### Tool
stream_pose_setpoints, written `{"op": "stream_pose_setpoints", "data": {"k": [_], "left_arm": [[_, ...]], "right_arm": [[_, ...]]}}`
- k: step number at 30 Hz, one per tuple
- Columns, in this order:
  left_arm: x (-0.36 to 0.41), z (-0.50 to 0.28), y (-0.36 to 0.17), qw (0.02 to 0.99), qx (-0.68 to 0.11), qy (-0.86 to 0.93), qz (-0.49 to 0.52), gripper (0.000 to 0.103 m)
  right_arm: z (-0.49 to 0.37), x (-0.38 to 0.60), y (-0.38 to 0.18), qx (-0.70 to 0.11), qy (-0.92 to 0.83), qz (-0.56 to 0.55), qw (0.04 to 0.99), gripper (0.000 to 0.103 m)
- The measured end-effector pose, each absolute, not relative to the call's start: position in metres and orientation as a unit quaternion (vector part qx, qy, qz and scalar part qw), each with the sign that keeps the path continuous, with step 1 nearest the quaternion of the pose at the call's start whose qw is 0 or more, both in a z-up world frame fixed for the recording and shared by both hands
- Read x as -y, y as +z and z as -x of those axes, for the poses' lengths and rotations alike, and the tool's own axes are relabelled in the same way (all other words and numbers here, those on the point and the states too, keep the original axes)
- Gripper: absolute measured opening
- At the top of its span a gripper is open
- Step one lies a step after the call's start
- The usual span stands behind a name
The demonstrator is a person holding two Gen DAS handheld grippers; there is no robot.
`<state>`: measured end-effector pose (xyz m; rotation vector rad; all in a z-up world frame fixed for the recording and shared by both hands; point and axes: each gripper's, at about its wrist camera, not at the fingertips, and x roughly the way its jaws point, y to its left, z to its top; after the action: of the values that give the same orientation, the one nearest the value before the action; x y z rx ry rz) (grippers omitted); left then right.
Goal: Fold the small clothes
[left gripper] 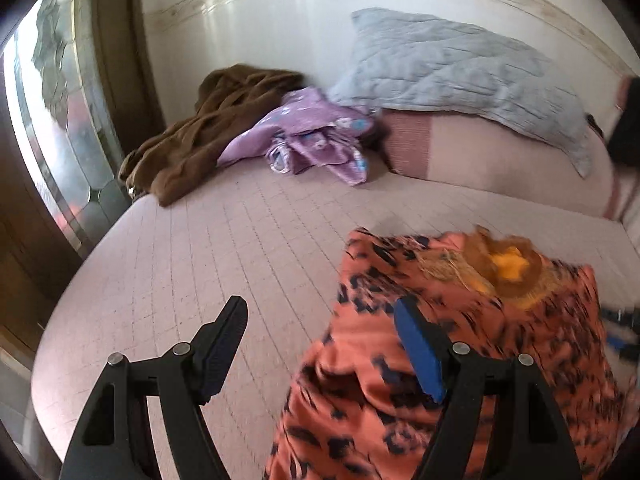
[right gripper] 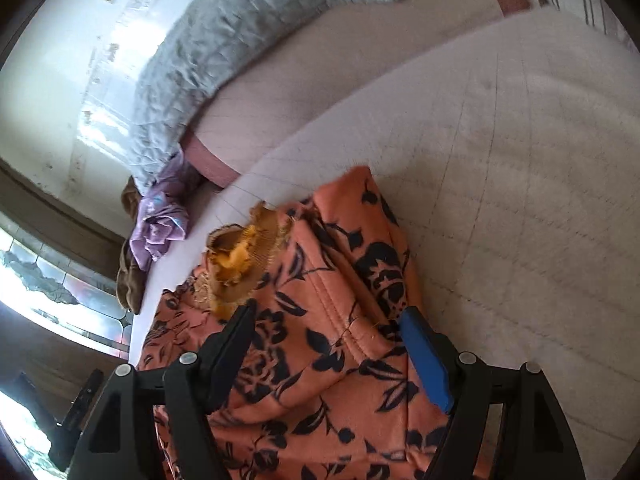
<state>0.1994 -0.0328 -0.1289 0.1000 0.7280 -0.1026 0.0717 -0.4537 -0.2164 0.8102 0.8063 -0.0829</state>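
An orange garment with a dark floral print (left gripper: 460, 340) lies on the pink bed (left gripper: 220, 240), with a mustard-yellow frilly piece (left gripper: 508, 268) on top of it. My left gripper (left gripper: 320, 312) is open at the garment's left edge, with the blue finger (left gripper: 420, 356) over the cloth and the black finger (left gripper: 224, 344) over the bare sheet. In the right wrist view the garment (right gripper: 320, 340) lies partly folded, with the yellow piece (right gripper: 240, 256) at its far end. My right gripper (right gripper: 328, 320) is open just above the garment and holds nothing.
A brown garment (left gripper: 208, 128) and a purple printed garment (left gripper: 312, 136) lie heaped at the far left of the bed. A grey quilted blanket (left gripper: 460, 76) rests on a pink pillow (left gripper: 500, 160) against the white wall. A window (left gripper: 56, 120) is on the left.
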Motion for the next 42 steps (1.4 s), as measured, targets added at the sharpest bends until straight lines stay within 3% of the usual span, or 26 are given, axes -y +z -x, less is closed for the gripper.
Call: {"op": "stream_pose_setpoints", "data": {"k": [2, 4, 5, 6, 12, 14, 18, 22, 24, 26, 31, 36, 41, 42], "left_arm": [[0.033, -0.223, -0.131, 0.931, -0.361, -0.039, -0.045, 0.076], [0.039, -0.243, -0.145, 0.925, -0.374, -0.040, -0.052, 0.076], [0.043, -0.250, -0.151, 0.922, -0.382, -0.038, -0.059, 0.076], [0.049, -0.255, -0.159, 0.919, -0.387, -0.036, -0.070, 0.076], [0.062, -0.249, -0.219, 0.897, -0.424, -0.006, -0.127, 0.079], [0.059, -0.235, -0.231, 0.906, -0.403, -0.013, -0.130, 0.079], [0.058, -0.216, -0.226, 0.910, -0.389, -0.013, -0.144, 0.079], [0.041, -0.192, -0.207, 0.920, -0.373, -0.016, -0.116, 0.079], [0.031, -0.176, -0.198, 0.929, -0.355, -0.003, -0.105, 0.079], [0.022, -0.167, -0.194, 0.929, -0.359, 0.008, -0.090, 0.079], [0.005, -0.148, -0.185, 0.926, -0.374, -0.013, -0.042, 0.079], [-0.010, -0.127, -0.186, 0.919, -0.390, -0.007, -0.058, 0.079], [-0.051, -0.102, -0.196, 0.906, -0.421, -0.009, -0.039, 0.079], [-0.057, -0.098, -0.197, 0.905, -0.424, -0.012, -0.033, 0.079]], "right_arm": [[-0.081, 0.447, -0.228, -0.396, -0.034, -0.384, 0.833, 0.078], [-0.087, 0.436, -0.228, -0.402, -0.035, -0.348, 0.846, 0.067], [-0.089, 0.430, -0.225, -0.404, -0.035, -0.328, 0.853, 0.032], [-0.092, 0.422, -0.222, -0.414, -0.028, -0.304, 0.858, 0.005], [-0.074, 0.428, -0.194, -0.380, -0.059, -0.291, 0.876, 0.005], [-0.070, 0.439, -0.195, -0.391, -0.072, -0.290, 0.870, 0.005], [-0.079, 0.446, -0.235, -0.483, -0.072, -0.313, 0.814, 0.010], [-0.078, 0.452, -0.219, -0.484, -0.059, -0.330, 0.808, 0.009], [-0.068, 0.454, -0.206, -0.462, -0.069, -0.319, 0.825, 0.022], [-0.053, 0.454, -0.189, -0.423, -0.109, -0.295, 0.850, 0.028], [-0.036, 0.453, -0.177, -0.355, -0.091, -0.316, 0.875, 0.033], [-0.059, 0.428, -0.225, -0.465, -0.052, -0.311, 0.827, 0.032], [-0.029, 0.417, -0.203, -0.438, -0.023, -0.332, 0.836, 0.033], [-0.021, 0.415, -0.195, -0.429, -0.016, -0.333, 0.840, 0.037]]}}
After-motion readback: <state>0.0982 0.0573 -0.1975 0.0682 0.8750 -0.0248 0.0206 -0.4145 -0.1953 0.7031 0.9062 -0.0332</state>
